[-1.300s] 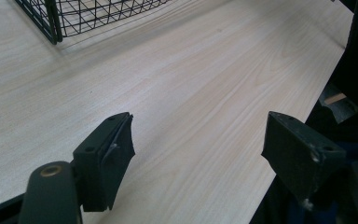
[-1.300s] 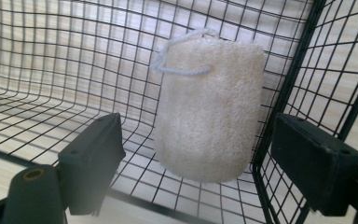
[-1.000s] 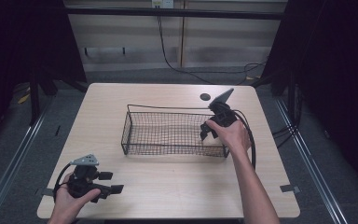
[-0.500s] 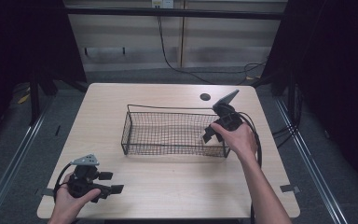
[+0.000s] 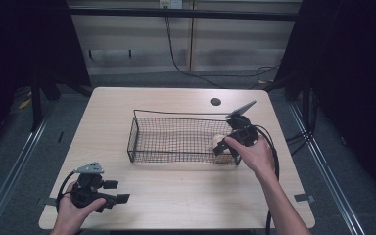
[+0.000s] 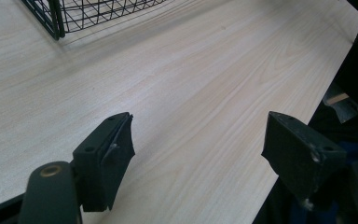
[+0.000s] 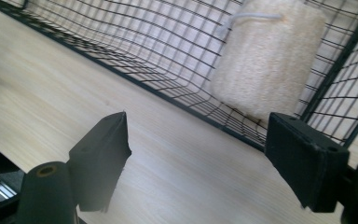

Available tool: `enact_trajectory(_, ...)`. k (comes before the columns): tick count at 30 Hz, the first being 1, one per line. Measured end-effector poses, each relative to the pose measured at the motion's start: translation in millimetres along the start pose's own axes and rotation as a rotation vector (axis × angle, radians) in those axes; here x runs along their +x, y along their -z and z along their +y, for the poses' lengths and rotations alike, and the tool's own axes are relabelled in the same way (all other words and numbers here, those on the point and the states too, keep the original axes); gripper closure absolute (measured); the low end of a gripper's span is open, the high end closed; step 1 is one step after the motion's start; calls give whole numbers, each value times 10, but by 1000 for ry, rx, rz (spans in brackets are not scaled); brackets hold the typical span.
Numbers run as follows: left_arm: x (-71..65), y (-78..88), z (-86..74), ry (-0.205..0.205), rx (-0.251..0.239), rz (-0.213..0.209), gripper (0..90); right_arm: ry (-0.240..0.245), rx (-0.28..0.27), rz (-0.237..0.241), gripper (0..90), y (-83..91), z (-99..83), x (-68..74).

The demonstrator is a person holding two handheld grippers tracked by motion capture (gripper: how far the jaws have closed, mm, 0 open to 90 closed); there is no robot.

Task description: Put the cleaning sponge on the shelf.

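With my right gripper (image 5: pixel 223 147) spread wide and empty just outside the black wire basket (image 5: pixel 176 117) at its right end, a pale loofah-like pad (image 7: pixel 265 58), as far as I could tell, lay inside that corner, while my left gripper (image 5: pixel 113 191) rested agape near the table's (image 5: pixel 186 196) front left corner.

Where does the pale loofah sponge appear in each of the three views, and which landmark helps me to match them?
High view: the loofah sponge lies inside the wire basket, at its right end, just beside the right gripper.
Left gripper view: not in this picture; a corner of the basket is at top left.
Right gripper view: upper right, behind the basket mesh.
Shared landmark: the black wire basket on the wooden table.
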State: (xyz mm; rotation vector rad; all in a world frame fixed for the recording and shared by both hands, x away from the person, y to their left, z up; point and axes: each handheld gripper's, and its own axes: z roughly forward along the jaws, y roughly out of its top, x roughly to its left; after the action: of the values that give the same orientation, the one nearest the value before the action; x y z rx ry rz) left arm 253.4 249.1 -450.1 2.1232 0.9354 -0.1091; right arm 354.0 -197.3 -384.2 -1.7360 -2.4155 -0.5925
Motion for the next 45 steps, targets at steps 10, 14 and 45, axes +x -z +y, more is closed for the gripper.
enact_trajectory(10,-1,3,-2,3,-6,2,239,88,-43,20,235,66,-185,208)
enact_trajectory(14,-4,5,-3,7,-10,4,239,112,-48,44,239,39,-261,264)
enact_trajectory(45,-2,0,-7,7,-6,8,239,145,-150,91,269,-299,-875,283)
